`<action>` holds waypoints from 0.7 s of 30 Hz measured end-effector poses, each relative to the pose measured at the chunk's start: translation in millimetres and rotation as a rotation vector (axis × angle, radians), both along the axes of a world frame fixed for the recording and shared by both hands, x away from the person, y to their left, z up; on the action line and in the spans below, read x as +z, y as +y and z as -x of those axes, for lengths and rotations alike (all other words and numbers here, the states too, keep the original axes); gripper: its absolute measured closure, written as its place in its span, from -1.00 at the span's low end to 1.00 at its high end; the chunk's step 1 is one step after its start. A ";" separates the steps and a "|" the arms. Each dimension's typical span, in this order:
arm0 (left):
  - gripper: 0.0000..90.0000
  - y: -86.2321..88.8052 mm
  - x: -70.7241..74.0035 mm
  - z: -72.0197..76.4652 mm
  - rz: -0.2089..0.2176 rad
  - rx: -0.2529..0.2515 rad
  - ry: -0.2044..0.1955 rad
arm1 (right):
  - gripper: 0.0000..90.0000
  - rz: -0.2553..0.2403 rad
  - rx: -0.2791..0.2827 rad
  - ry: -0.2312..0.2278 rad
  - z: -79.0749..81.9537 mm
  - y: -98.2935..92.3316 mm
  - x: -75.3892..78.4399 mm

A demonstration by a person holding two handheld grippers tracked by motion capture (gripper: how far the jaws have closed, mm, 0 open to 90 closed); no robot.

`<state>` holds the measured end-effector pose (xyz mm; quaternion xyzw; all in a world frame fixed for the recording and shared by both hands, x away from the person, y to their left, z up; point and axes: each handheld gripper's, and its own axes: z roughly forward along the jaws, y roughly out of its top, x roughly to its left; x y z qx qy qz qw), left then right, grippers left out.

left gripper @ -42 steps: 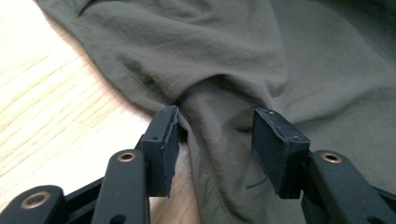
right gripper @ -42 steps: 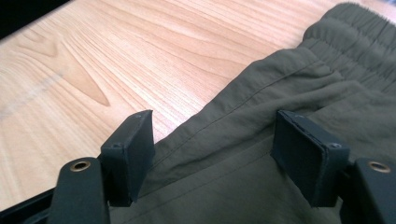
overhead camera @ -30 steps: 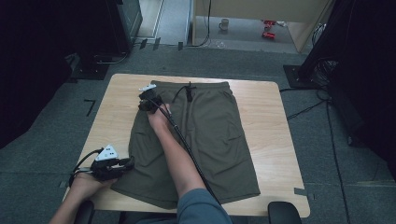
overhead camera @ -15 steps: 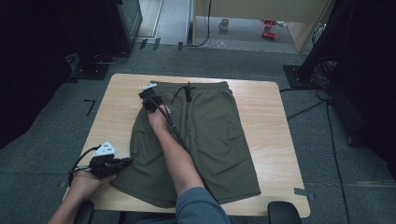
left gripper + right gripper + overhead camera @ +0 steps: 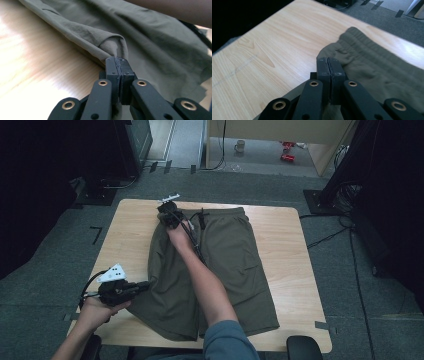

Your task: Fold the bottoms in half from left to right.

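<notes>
Olive-green shorts lie spread on the wooden table, waistband at the far side. My left gripper is at the near left, shut on the outer edge of the left leg; the cloth bunches into the closed pads at my left gripper and lifts off the wood. My right gripper reaches across to the far left corner of the waistband. There my right gripper is shut on the corner of the shorts, slightly above the table.
Bare wood runs along the table's left and right sides. A chair part sits at the near edge. On the floor beyond are cables, a mug and a red object; dark equipment stands at both sides.
Both grippers have risen, pulling the left edge of the shorts up off the table. The left gripper's jaws closed on the leg edge, the right's on the waistband corner.
</notes>
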<state>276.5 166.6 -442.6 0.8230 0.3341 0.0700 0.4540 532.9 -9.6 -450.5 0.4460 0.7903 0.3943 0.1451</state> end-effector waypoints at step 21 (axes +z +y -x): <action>1.00 -102.2 34.1 -11.0 -0.001 -0.203 -0.032 | 0.98 -0.037 -0.090 -0.001 15.9 -114.5 30.9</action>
